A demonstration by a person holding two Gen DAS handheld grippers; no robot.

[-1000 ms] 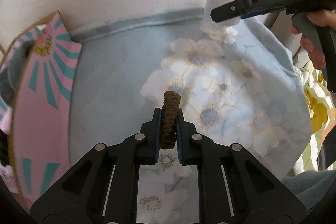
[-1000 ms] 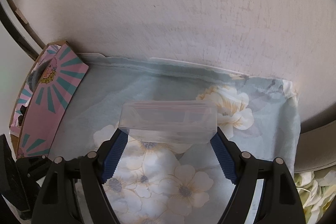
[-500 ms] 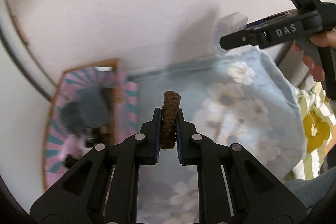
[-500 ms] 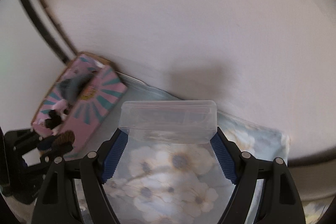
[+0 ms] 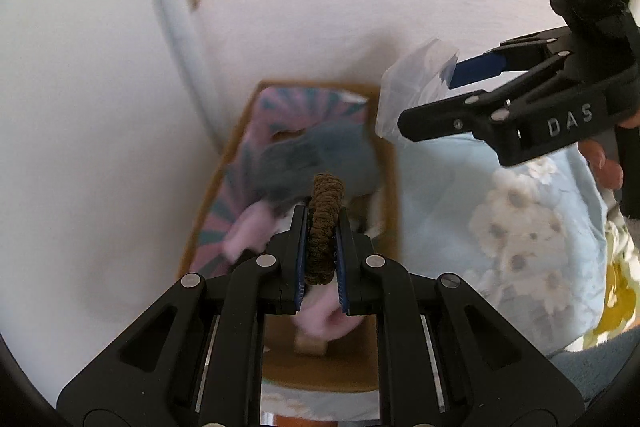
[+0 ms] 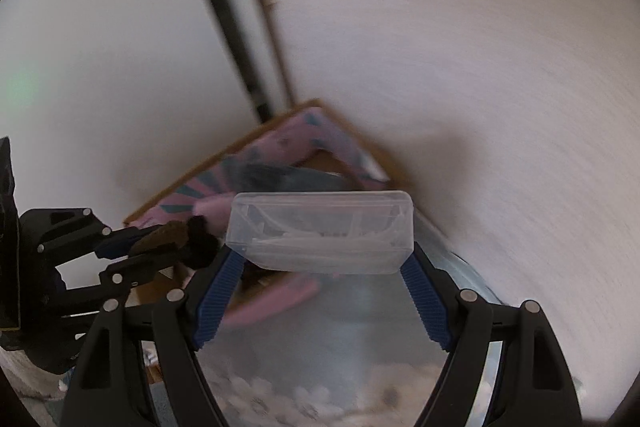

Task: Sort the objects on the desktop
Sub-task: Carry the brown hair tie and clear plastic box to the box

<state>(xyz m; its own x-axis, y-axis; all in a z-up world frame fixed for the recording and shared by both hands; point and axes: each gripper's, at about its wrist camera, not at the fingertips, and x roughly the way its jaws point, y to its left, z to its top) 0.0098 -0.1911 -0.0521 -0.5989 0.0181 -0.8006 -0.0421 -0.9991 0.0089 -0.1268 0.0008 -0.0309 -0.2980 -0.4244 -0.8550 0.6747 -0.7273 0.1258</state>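
Now my left tool (image 5: 322, 227) is pinched tight on a brown scrunchie (image 5: 324, 223), which stands upright between the pads and pokes out past their tips. Below and just beyond it sits the box (image 5: 386, 187), a cardboard one with pink and teal rays on its flaps, holding blurred grey and pink soft things I cannot make out. To the right of the box lies the floral cloth (image 5: 520, 227), pale blue with white flowers, covering the surface.

My right tool (image 6: 320, 255) is spread wide and clamps a clear case (image 6: 320, 231) crosswise by its two short ends; the case is flat, lidded and see-through. In this view the case hangs in front of the box's near corner, with the left tool and its scrunchie just to the left of it. Beyond both stands the white wall (image 6: 480, 67), which the box sits against.
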